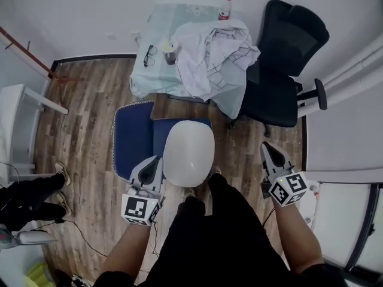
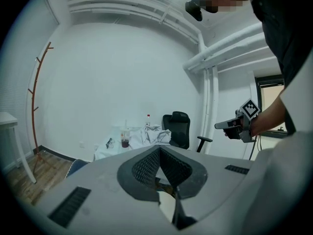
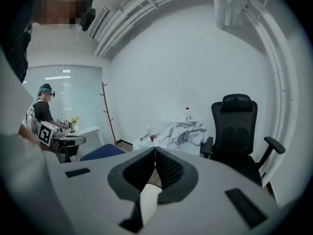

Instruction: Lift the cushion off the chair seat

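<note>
Lying on the chair seat, the blue cushion (image 1: 133,139) sits just ahead-left of the left gripper (image 1: 157,160), whose jaws are pressed together and empty, tip near the cushion's near edge. The white chair back (image 1: 188,153) hides the cushion's right part. The right gripper (image 1: 267,147) is also closed on nothing, well apart to the right. Left is nearer; its 2 jaws likely need opening first.
</note>
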The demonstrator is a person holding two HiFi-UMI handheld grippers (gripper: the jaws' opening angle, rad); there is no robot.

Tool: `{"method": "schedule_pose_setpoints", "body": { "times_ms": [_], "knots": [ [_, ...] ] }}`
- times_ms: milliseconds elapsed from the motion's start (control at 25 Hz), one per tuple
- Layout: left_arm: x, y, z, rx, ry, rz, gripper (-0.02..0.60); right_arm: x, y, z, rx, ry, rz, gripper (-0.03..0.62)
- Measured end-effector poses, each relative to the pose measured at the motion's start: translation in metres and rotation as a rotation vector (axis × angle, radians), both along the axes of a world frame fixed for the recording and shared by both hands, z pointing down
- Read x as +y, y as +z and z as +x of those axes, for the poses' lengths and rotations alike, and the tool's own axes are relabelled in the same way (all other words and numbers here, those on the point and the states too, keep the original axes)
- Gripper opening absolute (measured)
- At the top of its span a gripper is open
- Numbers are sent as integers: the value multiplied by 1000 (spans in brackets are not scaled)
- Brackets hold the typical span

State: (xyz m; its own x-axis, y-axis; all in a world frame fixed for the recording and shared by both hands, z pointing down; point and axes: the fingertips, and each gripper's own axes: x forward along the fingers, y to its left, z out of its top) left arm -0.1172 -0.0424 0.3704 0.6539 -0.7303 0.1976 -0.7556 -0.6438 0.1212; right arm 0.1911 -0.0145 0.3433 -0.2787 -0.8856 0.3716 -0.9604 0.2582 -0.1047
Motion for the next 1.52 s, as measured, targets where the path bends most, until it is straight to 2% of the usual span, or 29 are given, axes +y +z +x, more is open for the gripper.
{"method": "schedule_pose_setpoints", "body": {
  "times_ms": [160,320,520,720,960,1160,1360,1520],
  "knots": [
    [-10,15,-6,-7,-65,-23,3,-29,17,-19,-22,-68,6,9],
    [-28,28,-4,-36,-129,-45,3,-53,50,-36,-56,-167,-29,9],
    [-46,59,-1,-60,-200,-88,3,-84,100,-41,-80,-237,-63,9],
    [-53,99,8,-70,-213,-127,3,-106,151,-30,-105,-229,-87,9],
    [-56,160,12,-129,-213,-163,3,-128,209,-24,-111,-233,-119,10],
    [-76,194,22,-122,-227,-159,3,-144,252,-24,-134,-231,-145,9],
    [-78,222,34,-133,-191,-152,3,-143,286,-31,-139,-250,-192,9],
    [-85,246,39,-99,-219,-176,3,-144,308,-29,-110,-291,-222,10]
  ]
}}
